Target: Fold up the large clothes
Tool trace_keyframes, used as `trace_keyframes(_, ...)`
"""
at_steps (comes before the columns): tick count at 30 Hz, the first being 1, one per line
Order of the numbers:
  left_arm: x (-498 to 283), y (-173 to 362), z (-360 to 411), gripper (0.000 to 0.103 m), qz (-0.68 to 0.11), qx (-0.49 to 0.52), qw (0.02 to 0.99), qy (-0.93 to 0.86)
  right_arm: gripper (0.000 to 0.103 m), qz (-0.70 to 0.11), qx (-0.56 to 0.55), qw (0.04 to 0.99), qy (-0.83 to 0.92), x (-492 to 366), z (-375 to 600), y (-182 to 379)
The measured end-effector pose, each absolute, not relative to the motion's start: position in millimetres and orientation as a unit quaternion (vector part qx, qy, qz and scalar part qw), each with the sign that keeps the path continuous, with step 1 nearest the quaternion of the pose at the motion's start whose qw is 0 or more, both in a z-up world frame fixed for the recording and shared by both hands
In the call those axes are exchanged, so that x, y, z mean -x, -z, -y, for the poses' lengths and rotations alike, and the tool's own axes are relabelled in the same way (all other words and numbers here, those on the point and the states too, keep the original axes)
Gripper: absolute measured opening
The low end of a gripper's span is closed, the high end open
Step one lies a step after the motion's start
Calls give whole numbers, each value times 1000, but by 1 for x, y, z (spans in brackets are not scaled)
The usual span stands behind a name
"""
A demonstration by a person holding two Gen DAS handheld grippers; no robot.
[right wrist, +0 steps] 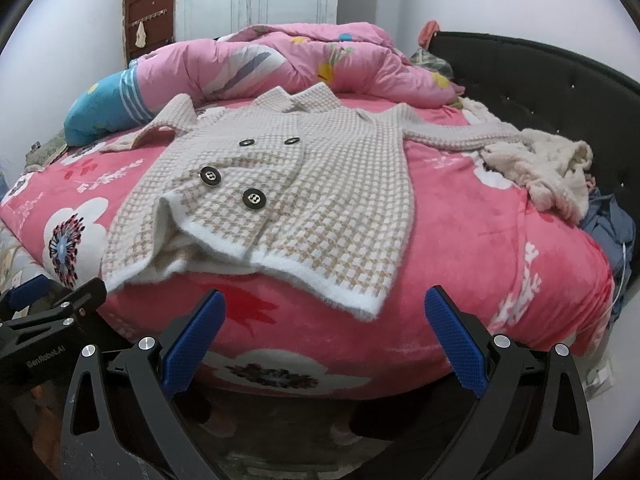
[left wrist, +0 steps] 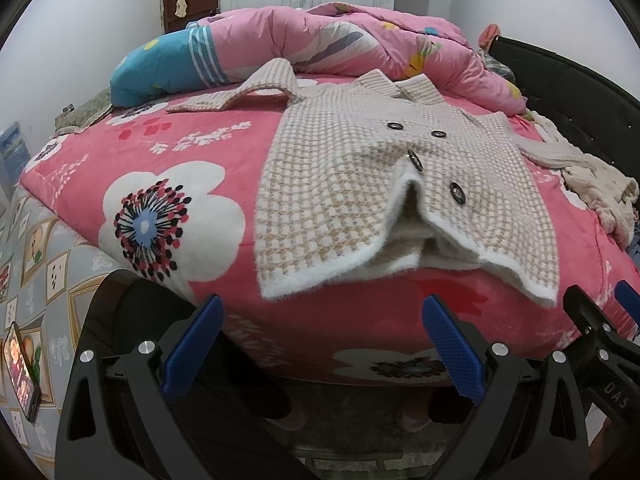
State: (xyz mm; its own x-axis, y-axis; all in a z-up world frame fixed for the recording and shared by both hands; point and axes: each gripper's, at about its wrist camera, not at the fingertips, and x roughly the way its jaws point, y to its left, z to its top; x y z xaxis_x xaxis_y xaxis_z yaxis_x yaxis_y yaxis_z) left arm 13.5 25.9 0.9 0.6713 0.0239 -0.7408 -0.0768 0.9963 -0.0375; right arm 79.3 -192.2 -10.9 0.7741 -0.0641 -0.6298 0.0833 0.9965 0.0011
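A beige-and-white houndstooth knit cardigan (left wrist: 360,168) with four dark round buttons lies front-up on the pink fleece bedspread printed with large white flowers (left wrist: 168,208). Its white-trimmed hem faces the foot of the bed, and the two front panels part at the bottom, exposing the pale lining. One sleeve extends toward the blue pillow with white stripes (left wrist: 160,68); the other sleeve runs toward the black padded headboard (right wrist: 540,68) and ends beside a crumpled cream fleecy garment (right wrist: 548,172).

The left gripper (left wrist: 322,344) is held just off the near edge of the bed, below the cardigan hem. Its blue-padded fingers stand wide apart and contact nothing. The right gripper (right wrist: 324,342) is held alongside it at the same edge, fingers likewise spread wide and empty, with the hem corner just above the gap.

A bunched pink quilt with coloured patches (right wrist: 300,64) lies across the far side of the bed, behind the collar. A lit phone (left wrist: 22,372) stands at the lower left of the left wrist view; what supports it cannot be determined. A brown door (right wrist: 150,12) occupies the far wall.
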Motion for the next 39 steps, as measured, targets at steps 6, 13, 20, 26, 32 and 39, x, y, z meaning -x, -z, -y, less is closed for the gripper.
trace_keyframes(6,-22,4,-27,97,-409,32,911,-35,95,-336,-8,941,44,-89,191,13)
trace_keyframes(13,-38,15,-30,97,-423,35,905,-32,95,-350,-14,936,44,-106,195,19)
trace_keyframes(20,-61,25,-48,97,-413,46,909,-37,95,-342,-24,939,32,-123,215,25)
trace_keyframes(26,-77,25,-83,97,-341,131,930,32,95,-374,-95,922,-16,-153,262,39)
trace_keyframes(32,-121,39,-105,97,-386,144,910,33,95,-400,-214,889,-57,-179,316,62)
trace_keyframes(39,-136,44,-98,89,-383,108,915,61,92,-411,-281,858,-126,-198,337,79)
